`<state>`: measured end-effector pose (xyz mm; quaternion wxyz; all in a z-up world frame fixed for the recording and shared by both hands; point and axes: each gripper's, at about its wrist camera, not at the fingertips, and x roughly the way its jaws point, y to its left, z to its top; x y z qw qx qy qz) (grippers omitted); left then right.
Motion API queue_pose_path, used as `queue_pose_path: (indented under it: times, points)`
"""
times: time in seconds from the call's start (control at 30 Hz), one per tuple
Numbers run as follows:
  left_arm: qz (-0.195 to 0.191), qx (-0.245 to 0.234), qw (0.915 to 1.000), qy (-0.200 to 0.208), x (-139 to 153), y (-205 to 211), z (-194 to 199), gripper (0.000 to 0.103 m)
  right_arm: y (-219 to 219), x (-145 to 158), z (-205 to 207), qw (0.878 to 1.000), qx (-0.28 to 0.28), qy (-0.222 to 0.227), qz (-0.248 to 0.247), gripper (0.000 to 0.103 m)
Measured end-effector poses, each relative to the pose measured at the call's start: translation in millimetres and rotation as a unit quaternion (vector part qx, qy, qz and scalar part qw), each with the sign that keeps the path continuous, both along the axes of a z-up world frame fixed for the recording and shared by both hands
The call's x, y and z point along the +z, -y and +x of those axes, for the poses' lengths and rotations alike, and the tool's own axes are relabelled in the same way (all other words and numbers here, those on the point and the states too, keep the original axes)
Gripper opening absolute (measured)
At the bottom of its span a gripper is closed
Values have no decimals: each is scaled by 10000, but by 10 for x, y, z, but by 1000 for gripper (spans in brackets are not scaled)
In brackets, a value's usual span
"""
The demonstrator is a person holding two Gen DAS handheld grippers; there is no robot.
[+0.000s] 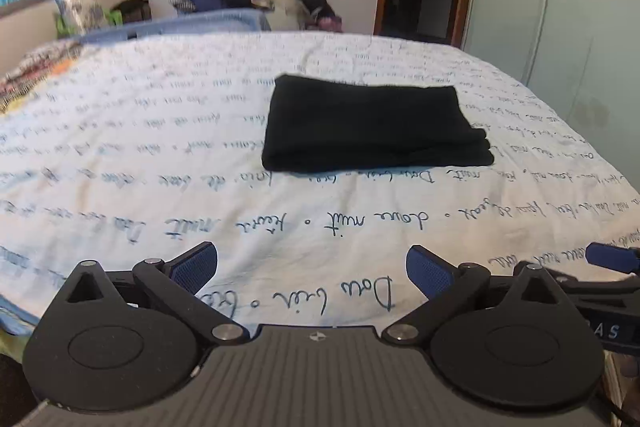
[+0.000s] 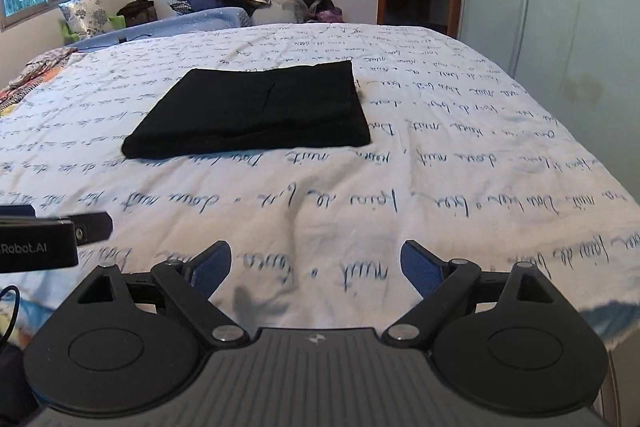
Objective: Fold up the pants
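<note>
1. Pants [image 1: 372, 127]: folded into a compact black rectangle, frame centre, lying on the bed [image 1: 160, 147].
2. Left tool [image 1: 312, 269] and right tool [image 2: 316, 265]: jaws apart, empty.
3. Folding appears complete; nothing evidently remains.

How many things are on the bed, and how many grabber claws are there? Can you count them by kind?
Folded black pants: 1
Open grippers: 2, the left gripper and the right gripper
White bedsheet with blue writing: 1
Total: 4
</note>
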<state>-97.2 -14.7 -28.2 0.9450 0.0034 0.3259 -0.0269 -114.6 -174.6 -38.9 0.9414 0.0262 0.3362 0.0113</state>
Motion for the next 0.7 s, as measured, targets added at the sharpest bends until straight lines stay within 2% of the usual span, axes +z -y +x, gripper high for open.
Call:
queue_pose_path:
  times: [0.17, 0.3, 0.47, 0.57, 0.7]
  points:
    - [-93, -32, 9999, 78, 110, -28, -67, 102, -14, 104, -260, 9997, 28, 221, 90, 92]
    - [-107, 30, 9999, 106, 172, -44, -49, 102, -24, 154, -250, 9997, -14, 235, 118, 92]
    - [-141, 105, 9993, 333, 278, -83, -131, 102, -84, 185, -267, 9996, 38, 252, 92, 92]
    - [-270, 67, 9993, 266, 313, -114, -124, 102, -143, 162, -290, 9997, 122, 230, 33, 92]
    - [-253, 52, 9991, 331, 347, -117, -137, 102, -189, 138, -282, 9997, 194, 178, -9, 92]
